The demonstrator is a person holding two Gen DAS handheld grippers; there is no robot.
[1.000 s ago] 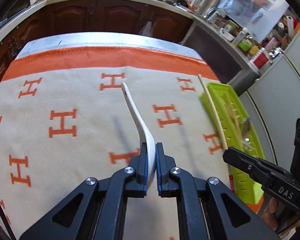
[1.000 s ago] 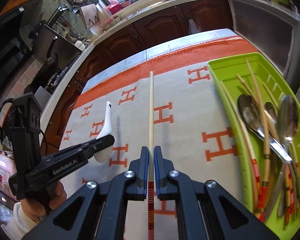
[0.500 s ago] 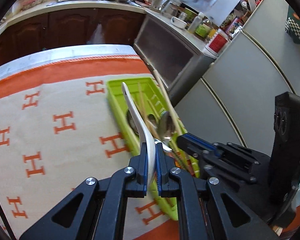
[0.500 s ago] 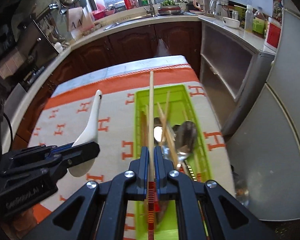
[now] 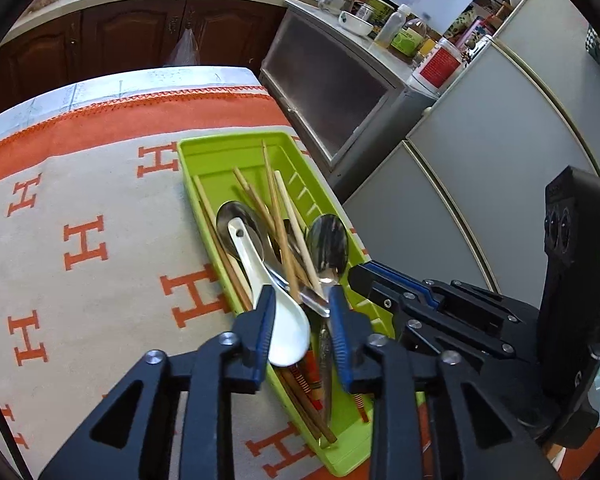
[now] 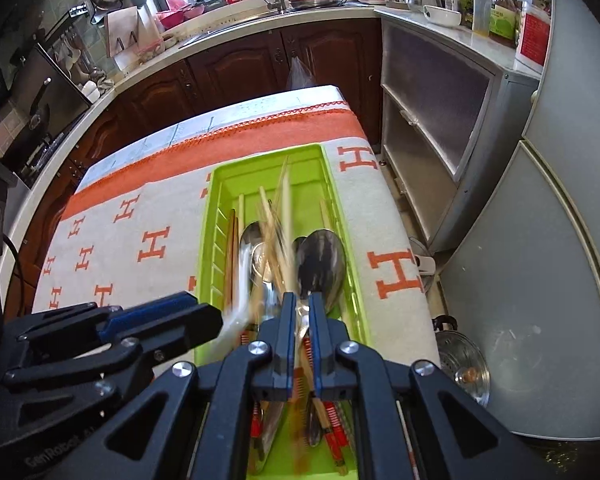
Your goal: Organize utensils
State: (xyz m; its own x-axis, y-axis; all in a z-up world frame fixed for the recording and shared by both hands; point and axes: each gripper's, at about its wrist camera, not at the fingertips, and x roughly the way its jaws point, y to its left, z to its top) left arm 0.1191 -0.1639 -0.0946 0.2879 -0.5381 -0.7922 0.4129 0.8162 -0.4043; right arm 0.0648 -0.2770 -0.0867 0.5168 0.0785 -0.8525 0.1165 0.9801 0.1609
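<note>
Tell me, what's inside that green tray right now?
The green tray holds wooden chopsticks, metal spoons and a white ceramic spoon lying on top of them. The handles lower down are covered by the pile and the grippers, so an exact count isn't possible.

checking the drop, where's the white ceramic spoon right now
In the left wrist view the white ceramic spoon lies in the green tray on the metal spoons and chopsticks, between the left gripper's just-opened jaws.

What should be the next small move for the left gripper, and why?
Probably lift the left gripper away. Its fingers have just been opening, and the white spoon between them seems released into the green tray.
</note>
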